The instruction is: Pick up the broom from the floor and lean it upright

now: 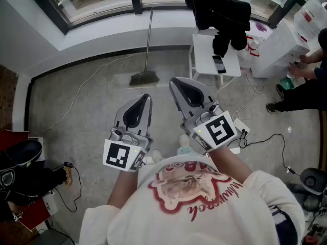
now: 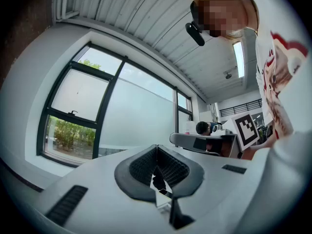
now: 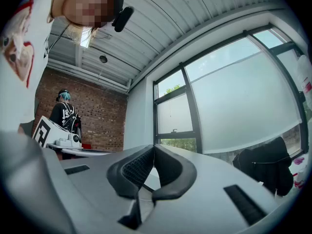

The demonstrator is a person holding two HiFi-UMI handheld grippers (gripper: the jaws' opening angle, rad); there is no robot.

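top centre, you can't tell where the thin broom [image 1: 144, 78] handle's tip rests; at the right edge a person [image 1: 306, 93] is cut off.

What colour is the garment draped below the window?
Black garment, clearest in the head view.

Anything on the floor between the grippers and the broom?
Nothing visible. Bare floor lies between the left gripper, the right gripper and the broom, which leans upright against the wall. The table stands off to the right.

Matt grey plastic left gripper [image 1: 146, 98], rough concrete floor [image 1: 82, 111], broom [image 1: 144, 77] w/ metal handle
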